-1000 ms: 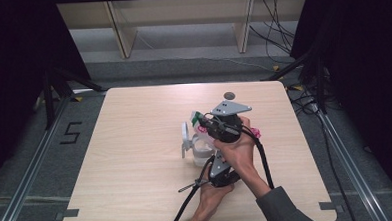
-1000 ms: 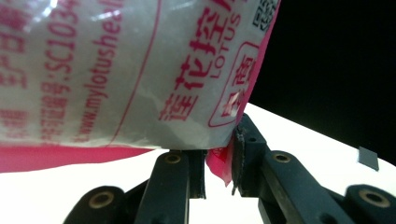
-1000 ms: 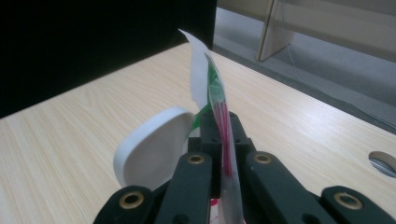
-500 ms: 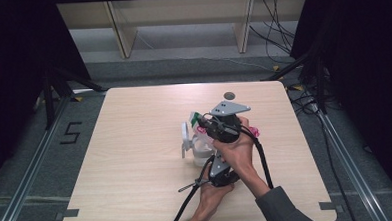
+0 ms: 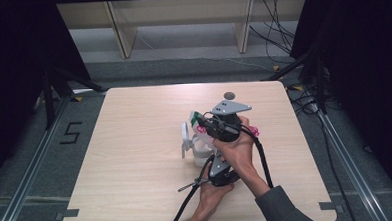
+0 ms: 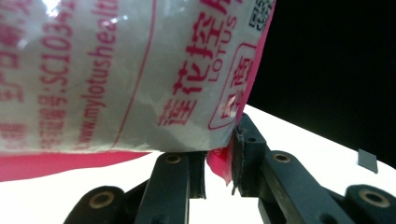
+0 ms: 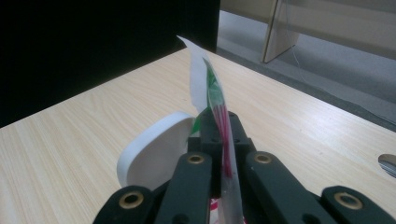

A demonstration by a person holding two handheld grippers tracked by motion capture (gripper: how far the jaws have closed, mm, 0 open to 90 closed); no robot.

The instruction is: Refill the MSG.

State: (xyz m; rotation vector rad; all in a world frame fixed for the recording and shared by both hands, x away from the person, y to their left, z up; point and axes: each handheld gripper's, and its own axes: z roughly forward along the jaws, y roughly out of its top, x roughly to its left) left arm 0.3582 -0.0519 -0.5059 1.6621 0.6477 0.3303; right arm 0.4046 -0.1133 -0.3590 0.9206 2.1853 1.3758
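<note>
While the plastic packet (image 6: pixel 116 74) hangs over the white cup (image 5: pixel 195 146) at the middle of the desk (image 5: pixel 137 193), my left gripper (image 6: pixel 219 161) pinches its pink edge and my right gripper (image 7: pixel 223 135) clamps its top; tearing and pouring look undone.

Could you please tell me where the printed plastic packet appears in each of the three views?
High view: the packet is at table centre, between the two tools, above a white cup.
Left gripper view: fills the upper left, its pink lower edge in the jaws.
Right gripper view: edge-on at centre, pinched.
Shared landmark: the wooden table.
</note>
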